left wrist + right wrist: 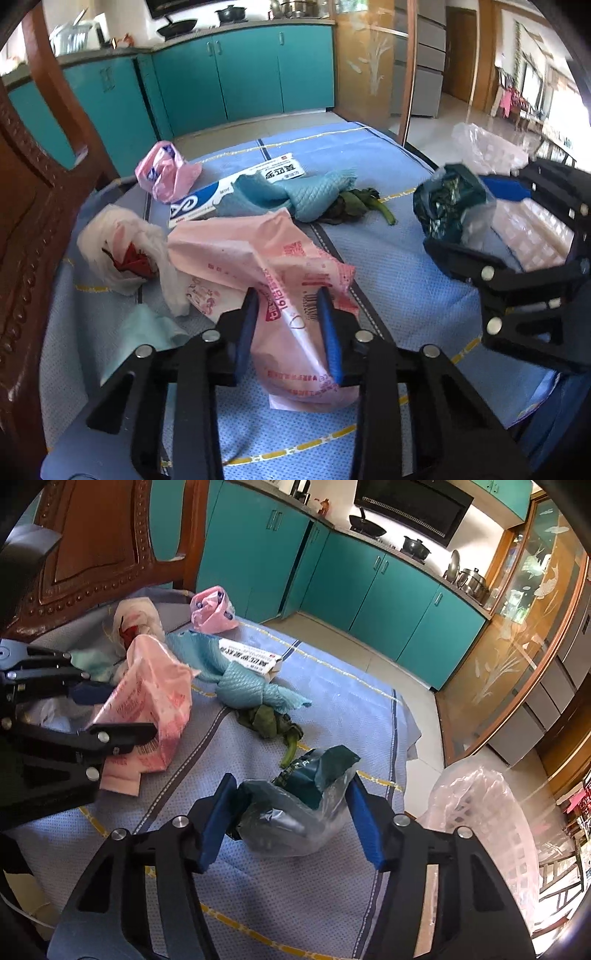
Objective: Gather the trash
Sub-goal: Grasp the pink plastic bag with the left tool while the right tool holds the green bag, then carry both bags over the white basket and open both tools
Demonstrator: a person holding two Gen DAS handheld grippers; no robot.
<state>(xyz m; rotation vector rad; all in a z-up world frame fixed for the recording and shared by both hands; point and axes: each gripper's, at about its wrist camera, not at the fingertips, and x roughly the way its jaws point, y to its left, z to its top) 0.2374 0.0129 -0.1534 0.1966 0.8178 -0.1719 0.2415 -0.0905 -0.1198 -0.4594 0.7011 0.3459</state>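
Observation:
My left gripper (288, 325) is shut on a large pink plastic bag (280, 266) with red print, holding it above the blue tablecloth (388, 295); the bag also shows in the right wrist view (155, 698). My right gripper (291, 812) is closed on a dark green and clear plastic wrapper (295, 812), which also shows in the left wrist view (450, 199). On the table lie a teal cloth (295, 192), wilted green leaves (354, 206), a white and blue box (221, 192), a small pink bag (166, 173) and a white bag (118, 247).
A white basket lined with clear plastic (491, 819) stands at the table's right edge. A carved wooden chair (33, 221) is at the left. Teal kitchen cabinets (243, 74) and tiled floor lie beyond the table. A pale green tissue (147, 328) lies near my left gripper.

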